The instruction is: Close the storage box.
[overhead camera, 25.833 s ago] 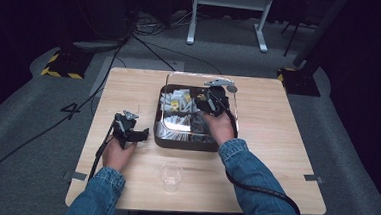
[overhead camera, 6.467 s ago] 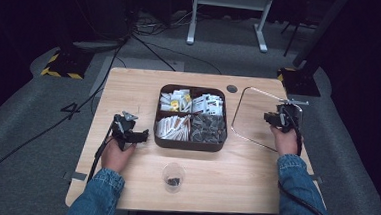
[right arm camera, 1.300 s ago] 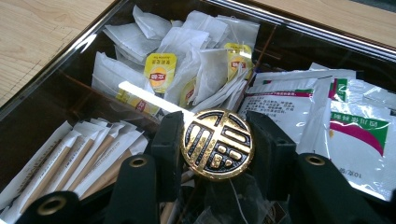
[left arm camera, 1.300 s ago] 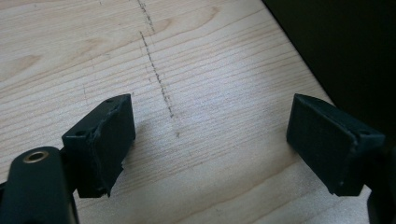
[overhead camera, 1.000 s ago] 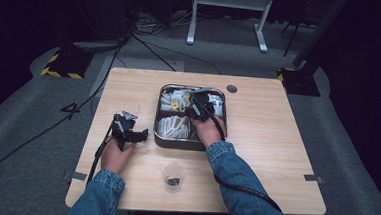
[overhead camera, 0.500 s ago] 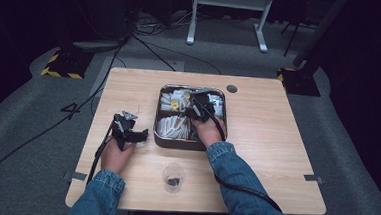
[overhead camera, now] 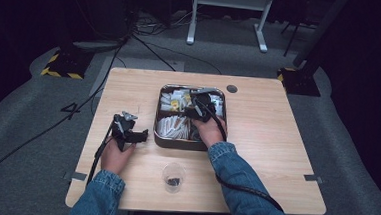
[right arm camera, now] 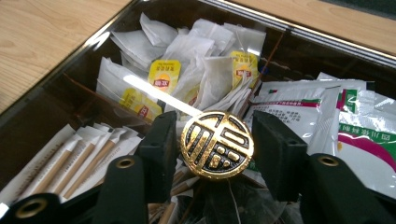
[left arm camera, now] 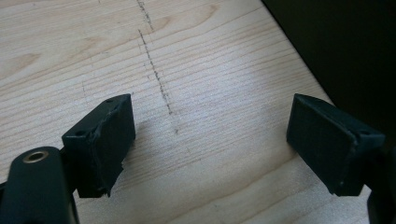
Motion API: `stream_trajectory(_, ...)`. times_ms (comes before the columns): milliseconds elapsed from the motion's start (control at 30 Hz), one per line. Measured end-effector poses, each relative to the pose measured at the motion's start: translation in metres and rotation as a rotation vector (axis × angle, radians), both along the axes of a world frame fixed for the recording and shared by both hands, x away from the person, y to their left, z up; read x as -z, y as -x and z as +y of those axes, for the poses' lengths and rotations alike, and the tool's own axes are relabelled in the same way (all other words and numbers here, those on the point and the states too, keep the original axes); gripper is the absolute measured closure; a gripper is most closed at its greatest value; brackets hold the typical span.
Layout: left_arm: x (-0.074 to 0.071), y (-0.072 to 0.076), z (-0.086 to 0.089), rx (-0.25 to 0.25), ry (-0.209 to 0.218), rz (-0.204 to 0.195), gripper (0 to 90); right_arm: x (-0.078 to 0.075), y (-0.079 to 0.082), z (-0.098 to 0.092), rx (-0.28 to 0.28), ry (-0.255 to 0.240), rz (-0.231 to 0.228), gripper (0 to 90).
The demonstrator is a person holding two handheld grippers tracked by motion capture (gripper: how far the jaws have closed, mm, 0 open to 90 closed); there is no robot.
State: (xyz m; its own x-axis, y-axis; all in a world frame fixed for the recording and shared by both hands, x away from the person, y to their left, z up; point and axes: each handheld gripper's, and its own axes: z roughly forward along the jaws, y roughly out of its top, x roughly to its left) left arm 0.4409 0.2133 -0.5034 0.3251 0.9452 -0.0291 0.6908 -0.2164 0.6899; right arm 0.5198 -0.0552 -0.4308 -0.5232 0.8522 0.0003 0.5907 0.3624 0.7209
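A dark square box [overhead camera: 176, 144] of tea bags [right arm camera: 161, 74] and sachets stands mid-table. Its glass lid [overhead camera: 175, 92] lies on it, with glare streaks across the pane. My right gripper [overhead camera: 194, 106] hovers over the lid's middle. In the right gripper view the lid's round gold knob [right arm camera: 217, 140] sits between that gripper's [right arm camera: 216, 150] jaws. They have just been opening and stand slightly off the knob on both sides. Left of the box, my left gripper [overhead camera: 141, 134] rests open on the bare wood, with nothing between the jaws in the left gripper view [left arm camera: 210, 140].
A clear plastic cup [overhead camera: 173, 176] with something dark in its bottom stands near the table's front edge, between the forearms. A round dark cable port [overhead camera: 231, 89] lies behind the box on the right. Bare wood spreads right of the box.
Some seconds ago my right gripper held the glass lid out at the table's right; now the lid lies on the box. Over the last second neither hand has visibly moved.
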Motion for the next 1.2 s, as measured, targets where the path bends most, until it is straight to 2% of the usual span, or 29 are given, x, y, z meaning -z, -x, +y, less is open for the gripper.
stream_trajectory(233,0.0,0.0,0.0,0.0,0.001,0.0,15.9,-0.014,0.003,-0.006,-0.015,-0.043,-0.021,43.1)
stream_trajectory(567,0.0,0.0,0.0,0.0,0.001,0.0,15.9,-0.037,0.014,-0.023,-0.016,-0.099,-0.064,41.7)
stream_trajectory(667,0.0,0.0,0.0,0.001,0.0,0.0,15.9,-0.044,0.021,-0.032,-0.026,-0.1,-0.079,41.0)
stream_trajectory(967,0.0,0.0,0.0,0.002,0.0,0.001,15.9,-0.066,0.039,-0.077,-0.006,-0.12,-0.105,39.6)
stream_trajectory(1200,0.0,0.0,0.0,0.001,0.0,0.001,15.9,-0.07,0.054,-0.115,0.014,-0.125,-0.113,38.7)
